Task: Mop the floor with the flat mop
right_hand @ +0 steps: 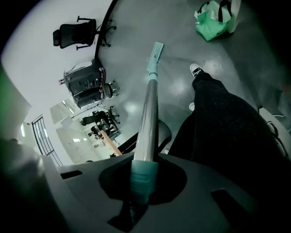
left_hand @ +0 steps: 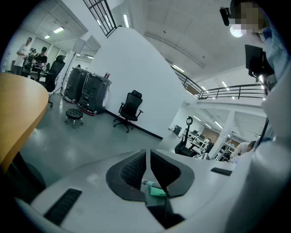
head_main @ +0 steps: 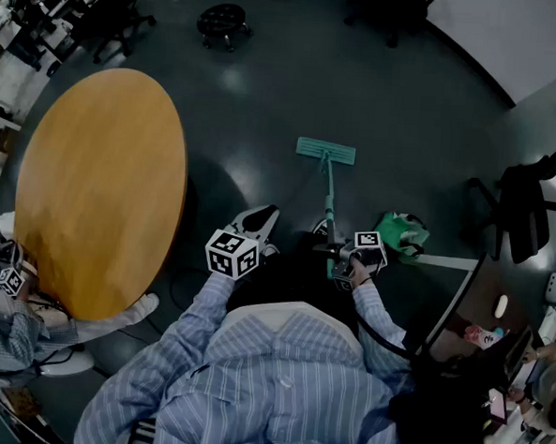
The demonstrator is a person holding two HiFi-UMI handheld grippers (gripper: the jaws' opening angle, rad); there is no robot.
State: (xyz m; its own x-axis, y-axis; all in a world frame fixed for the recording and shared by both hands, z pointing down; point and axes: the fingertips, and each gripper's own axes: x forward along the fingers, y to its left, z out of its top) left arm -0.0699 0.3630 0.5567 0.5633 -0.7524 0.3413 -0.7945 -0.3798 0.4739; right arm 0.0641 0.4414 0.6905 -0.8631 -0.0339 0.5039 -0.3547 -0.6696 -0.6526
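Note:
The flat mop lies with its teal head point(head_main: 326, 151) flat on the grey floor ahead of me. Its pole point(head_main: 329, 205) runs back to my right gripper point(head_main: 343, 267). In the right gripper view that gripper point(right_hand: 144, 182) is shut on the teal grip of the mop handle point(right_hand: 144, 175), and the silver pole rises to the mop head point(right_hand: 155, 53). My left gripper point(head_main: 262, 217) hangs to the left of the pole, apart from it. Its jaws point(left_hand: 148, 160) stand together with only a thin slit and nothing between them.
A round wooden table point(head_main: 102, 187) fills the left side. A green bag point(head_main: 401, 233) lies on the floor right of the pole, also in the right gripper view point(right_hand: 213, 22). A black office chair point(head_main: 523, 208) stands at the right, a stool point(head_main: 223, 21) far ahead. My leg and shoe point(right_hand: 196, 70) are beside the pole.

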